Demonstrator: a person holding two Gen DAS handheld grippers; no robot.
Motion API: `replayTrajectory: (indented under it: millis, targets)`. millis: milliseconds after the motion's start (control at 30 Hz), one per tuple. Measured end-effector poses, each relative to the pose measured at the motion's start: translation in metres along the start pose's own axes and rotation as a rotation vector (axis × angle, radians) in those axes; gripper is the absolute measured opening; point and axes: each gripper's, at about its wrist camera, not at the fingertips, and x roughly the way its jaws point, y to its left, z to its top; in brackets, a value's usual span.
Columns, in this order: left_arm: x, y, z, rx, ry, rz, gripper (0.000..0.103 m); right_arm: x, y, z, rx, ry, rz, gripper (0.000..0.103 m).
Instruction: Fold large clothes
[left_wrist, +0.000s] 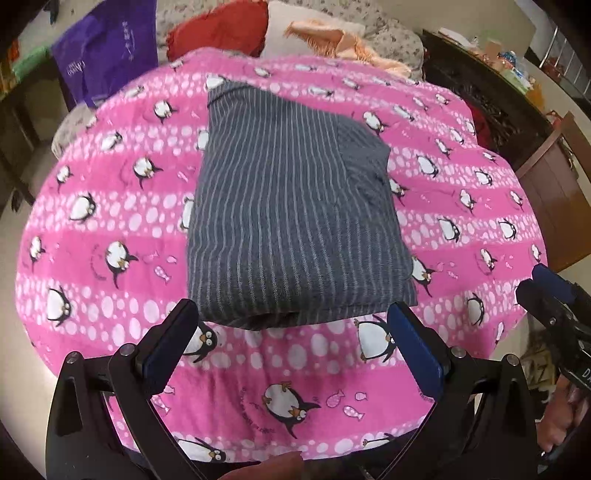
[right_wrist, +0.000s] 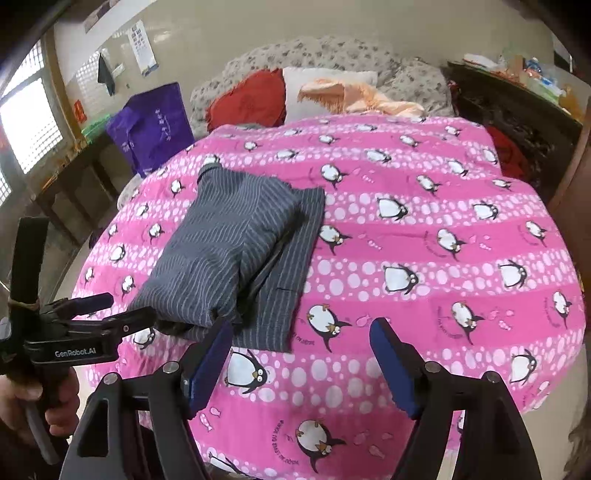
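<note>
The grey striped garment (left_wrist: 291, 206) lies folded into a compact rectangle on the pink penguin-print blanket (left_wrist: 110, 236) that covers the bed. In the left wrist view it sits at centre, its near folded edge at 6 o'clock, just beyond the fingertips. In the right wrist view the same garment (right_wrist: 229, 254) sits toward 10 o'clock, and a flatter lower layer sticks out along its right side.

The left gripper (left_wrist: 291, 332) stands open, its 2 blue-padded fingers spread either side of the garment's near edge, with nothing between them and no contact visible. In the right wrist view it (right_wrist: 122, 310) appears at 9 o'clock, held by a hand (right_wrist: 40, 402), its tips close to the garment's near-left corner; whether they touch it cannot be told.

The right gripper (right_wrist: 299, 354) is likewise open and empty, with only blanket between its pads. In the left wrist view it (left_wrist: 546, 288) shows at 3 o'clock, clear of the garment.

Beyond the blanket, at 12 o'clock, lie a red cushion (left_wrist: 218, 33), a white pillow (left_wrist: 291, 40) and a peach fringed cloth (left_wrist: 343, 44). A purple bag (left_wrist: 107, 48) stands at 11 o'clock.
</note>
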Motion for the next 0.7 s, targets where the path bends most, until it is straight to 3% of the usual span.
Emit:
replayTrajectory:
  millis: [700]
  targets:
    - [-0.027, 0.010, -0.010, -0.024, -0.048, 0.026, 0.102, -0.016, 0.016, -0.012, -0.050, -0.026, 0.026, 0.074]
